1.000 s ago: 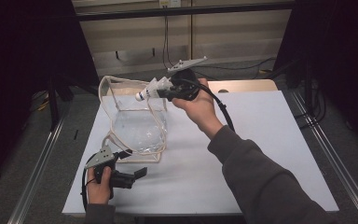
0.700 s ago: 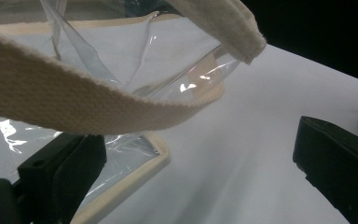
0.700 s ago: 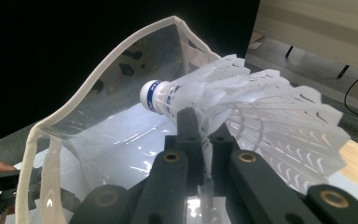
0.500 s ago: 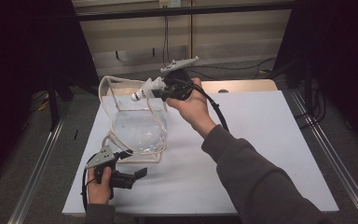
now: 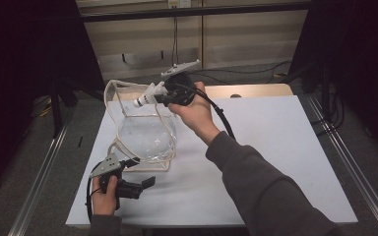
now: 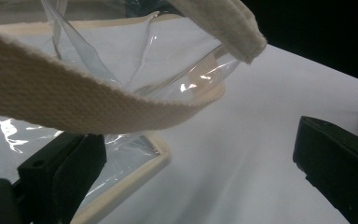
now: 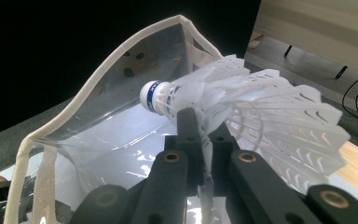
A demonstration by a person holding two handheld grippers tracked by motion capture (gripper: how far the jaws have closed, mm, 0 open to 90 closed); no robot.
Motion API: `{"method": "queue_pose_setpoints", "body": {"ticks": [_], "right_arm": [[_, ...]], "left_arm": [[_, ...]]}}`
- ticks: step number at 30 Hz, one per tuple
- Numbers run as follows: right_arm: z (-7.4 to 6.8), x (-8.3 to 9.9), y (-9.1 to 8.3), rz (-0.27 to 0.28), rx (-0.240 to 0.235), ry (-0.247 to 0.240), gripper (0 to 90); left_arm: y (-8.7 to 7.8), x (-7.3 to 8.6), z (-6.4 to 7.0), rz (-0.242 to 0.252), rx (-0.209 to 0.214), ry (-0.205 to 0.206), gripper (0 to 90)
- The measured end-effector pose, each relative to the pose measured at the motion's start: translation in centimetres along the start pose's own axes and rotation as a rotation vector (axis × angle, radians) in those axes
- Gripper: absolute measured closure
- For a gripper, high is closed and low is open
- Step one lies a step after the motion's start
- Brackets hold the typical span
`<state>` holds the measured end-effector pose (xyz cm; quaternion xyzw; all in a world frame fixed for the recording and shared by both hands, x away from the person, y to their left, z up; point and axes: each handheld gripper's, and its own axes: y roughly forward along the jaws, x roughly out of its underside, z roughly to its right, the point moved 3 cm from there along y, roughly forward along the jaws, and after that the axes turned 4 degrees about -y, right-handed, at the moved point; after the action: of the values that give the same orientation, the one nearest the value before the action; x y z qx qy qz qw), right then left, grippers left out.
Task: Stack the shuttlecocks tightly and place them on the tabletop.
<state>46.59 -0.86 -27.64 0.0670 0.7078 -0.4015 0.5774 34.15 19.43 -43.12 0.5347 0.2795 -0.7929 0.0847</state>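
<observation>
One shuttlecock (image 7: 242, 112), blue band unreadable, was pinched in the right gripper (image 7: 200, 140) over one clear bag (image 5: 145, 130); left gripper (image 5: 145, 183) fingers spread

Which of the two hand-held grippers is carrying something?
The right hand-held gripper, raised over the clear bag, is clamped on a white shuttlecock. The left hand-held gripper is open by the bag's base.

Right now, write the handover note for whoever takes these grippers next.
Right gripper: shut on the shuttlecock, held above the open top of the clear bag, cork end toward the opening.
Left gripper: open, resting on the white table at the bag's near corner, with the strap lying across its view.
Done: shuttlecock picked up and brought to the bag.
Left: lower it in, release.
</observation>
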Motion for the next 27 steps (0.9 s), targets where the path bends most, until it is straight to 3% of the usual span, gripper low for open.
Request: {"method": "queue_pose_setpoints", "body": {"ticks": [13,14,19,21,26,27], "right_arm": [[-0.9,0.0,1.1,-0.010,-0.015,-0.012,87.7],[-0.9,0.0,1.1,-0.012,-0.014,-0.011,87.7],[-0.9,-0.1,1.3,-0.013,-0.010,-0.012,87.7],[-1.1,0.0,1.4,-0.013,-0.013,-0.012,87.7],[-1.2,-0.1,1.6,-0.015,-0.018,-0.014,87.7],[-1.2,-0.1,1.7,-0.017,-0.016,-0.014,87.7]], "left_arm": [[0.0,0.0,0.0,0.004,0.001,-0.004,2.7],[0.0,0.0,0.0,0.005,-0.014,-0.005,2.7],[0.0,0.1,-0.1,-0.002,0.000,0.001,2.7],[0.0,0.1,0.0,-0.003,-0.017,0.000,2.7],[0.0,0.2,-0.1,-0.004,0.000,-0.002,2.7],[0.0,0.2,-0.1,-0.005,-0.018,-0.004,2.7]]}}
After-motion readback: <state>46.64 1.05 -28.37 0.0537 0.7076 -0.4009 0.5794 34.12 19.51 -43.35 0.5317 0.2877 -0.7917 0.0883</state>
